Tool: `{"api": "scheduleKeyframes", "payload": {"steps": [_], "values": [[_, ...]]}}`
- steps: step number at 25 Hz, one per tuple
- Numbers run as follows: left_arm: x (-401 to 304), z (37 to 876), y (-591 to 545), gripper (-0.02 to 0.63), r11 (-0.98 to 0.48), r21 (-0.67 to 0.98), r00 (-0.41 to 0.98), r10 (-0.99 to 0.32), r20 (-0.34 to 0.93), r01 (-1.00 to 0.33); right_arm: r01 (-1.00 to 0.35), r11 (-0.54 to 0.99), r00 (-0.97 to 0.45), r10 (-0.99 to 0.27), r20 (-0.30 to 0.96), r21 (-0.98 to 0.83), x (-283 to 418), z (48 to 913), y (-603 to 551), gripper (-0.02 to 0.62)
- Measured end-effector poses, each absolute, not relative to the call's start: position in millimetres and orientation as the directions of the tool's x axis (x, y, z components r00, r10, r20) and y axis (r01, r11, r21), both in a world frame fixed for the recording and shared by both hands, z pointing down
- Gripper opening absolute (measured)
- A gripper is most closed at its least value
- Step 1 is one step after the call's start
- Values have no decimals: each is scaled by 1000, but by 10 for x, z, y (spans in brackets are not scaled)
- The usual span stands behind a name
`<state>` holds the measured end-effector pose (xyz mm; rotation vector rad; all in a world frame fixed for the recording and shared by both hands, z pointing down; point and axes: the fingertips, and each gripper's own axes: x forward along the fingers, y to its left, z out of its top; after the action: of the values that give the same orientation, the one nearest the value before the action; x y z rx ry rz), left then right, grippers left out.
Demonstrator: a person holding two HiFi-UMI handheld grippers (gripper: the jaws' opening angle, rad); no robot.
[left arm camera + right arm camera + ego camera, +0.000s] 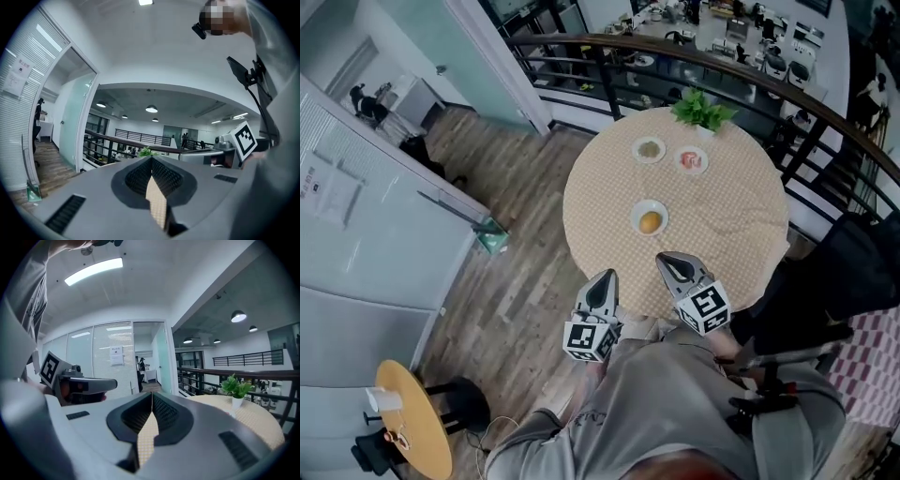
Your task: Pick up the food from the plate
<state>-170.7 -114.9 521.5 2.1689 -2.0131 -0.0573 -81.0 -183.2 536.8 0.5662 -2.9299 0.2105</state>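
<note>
A: From overhead, the orange food (650,222) lies on the nearest plate (633,217); the left hand-held gripper (605,277) and right hand-held gripper (664,259) hang at the desk (600,202) edge.

B: Left gripper view: jaws pressed together, nothing between them; right gripper view: the same. I'd open one wide first; then come down straddling the food and close gently.

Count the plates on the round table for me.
3. The near plate holds orange food; the back left plate and back right plate sit by the plant. None seems hidden.
</note>
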Motion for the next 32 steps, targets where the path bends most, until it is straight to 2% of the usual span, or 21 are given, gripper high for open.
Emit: {"api": "scheduleKeyframes", "payload": {"steps": [10, 18, 25, 27, 29, 32], "values": [[-1663, 5043, -1847, 11, -134, 135, 146, -985, 89, -982, -416, 905, -901, -399, 168, -84, -769, 5238, -2371, 18], [-1735, 4831, -2037, 11, -214, 92, 216, -976, 14, -973, -575, 818, -810, -566, 156, -17, -503, 5146, -2614, 18], [-1755, 4987, -2076, 11, -240, 102, 248, -966, 70, -965, -602, 798, -784, -594, 180, 9, -428, 5186, -2651, 18], [-1809, 5012, -2118, 19, -211, 86, 217, -973, 75, -974, -611, 791, -779, -599, 187, -12, -428, 5261, -2650, 18], [-1900, 5073, -2210, 599, -166, 60, 171, -980, 104, -984, -615, 788, -777, -600, 189, -26, -447, 5304, -2648, 18], [-1986, 5041, -2281, 600, -152, 24, 154, -982, 106, -988, -611, 792, -778, -595, 198, -19, -466, 5312, -2637, 18]]}}
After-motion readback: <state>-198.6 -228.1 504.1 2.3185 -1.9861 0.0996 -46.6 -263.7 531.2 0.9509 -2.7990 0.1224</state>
